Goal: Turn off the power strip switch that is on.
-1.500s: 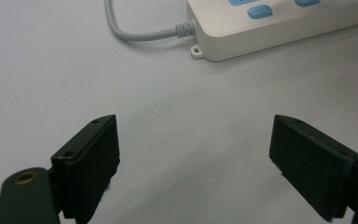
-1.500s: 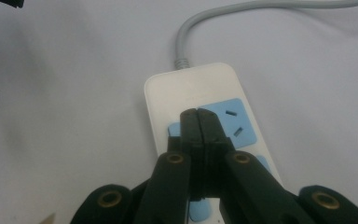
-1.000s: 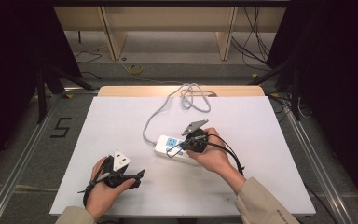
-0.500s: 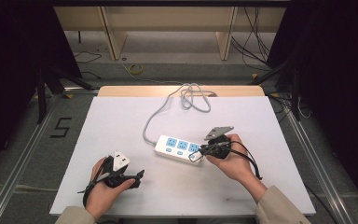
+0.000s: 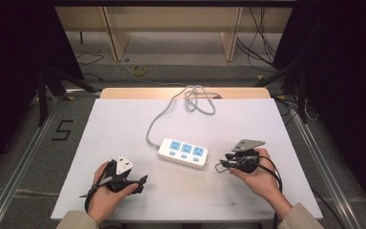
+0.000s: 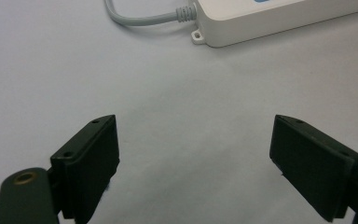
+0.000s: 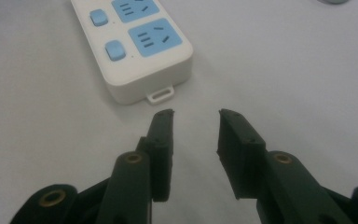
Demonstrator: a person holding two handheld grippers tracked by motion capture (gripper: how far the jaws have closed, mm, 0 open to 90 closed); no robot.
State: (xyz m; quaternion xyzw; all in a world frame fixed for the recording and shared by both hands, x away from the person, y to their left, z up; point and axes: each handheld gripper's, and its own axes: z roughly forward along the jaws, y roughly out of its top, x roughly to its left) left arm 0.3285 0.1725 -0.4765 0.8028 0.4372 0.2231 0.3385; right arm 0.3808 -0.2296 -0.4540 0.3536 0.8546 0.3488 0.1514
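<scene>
Now the power strip (image 5: 183, 153) lies flat in the middle of the bench (image 5: 124, 124). Just beside its end, the right claw (image 7: 196, 114) has just been opening and holds nothing. The left claw (image 6: 193, 140) waits nearby, wide open and empty. The strip looks let go, so next comes a fresh grab.

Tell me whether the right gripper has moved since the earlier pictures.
Yes. The right gripper has drawn off the power strip to its right side, and its jaws have just been opening with nothing between them.
</scene>
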